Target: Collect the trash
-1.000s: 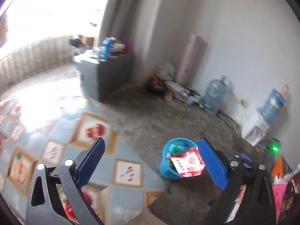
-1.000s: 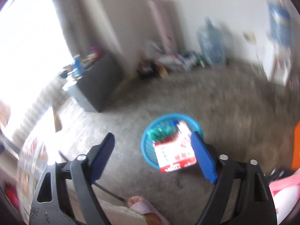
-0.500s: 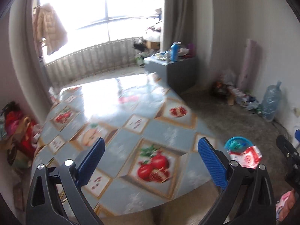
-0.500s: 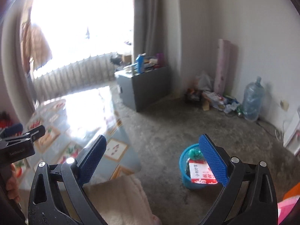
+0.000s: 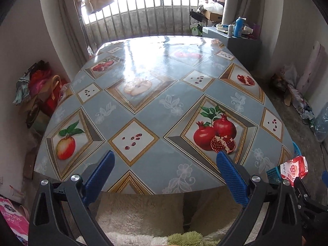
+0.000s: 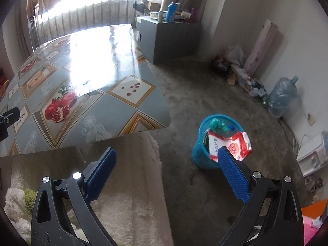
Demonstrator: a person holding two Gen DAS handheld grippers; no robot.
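A: Twice seeing gaping jaws: finding the left gripper [image 5: 164, 154] spread wide above the near edge of the table [image 5: 155, 106], and finding the right gripper [image 6: 166, 150] equally spread over the floor. Gripping nothing in either.

B: Locating the trash, then?

A: Spotting the red-and-white packet [image 6: 235, 145] in the blue bin [image 6: 199, 155], standing on the floor just off the table corner. Poking up past the rim rather than lying down inside, and apparently resting on green scraps [image 6: 218, 123].

B: Worrying about that perch?

A: Worrying, yes. Expecting it to be tipping out if brushing it with a finger, or if nudging that light-looking bin while reaching past.

B: Fearing anything else?

A: Possibly overlooking leftovers. Seeing no litter on the fruit-patterned cloth, but losing the far half to window glare, so not trusting that reading. Also risking calling the job finished too soon, while judging only from these two views.
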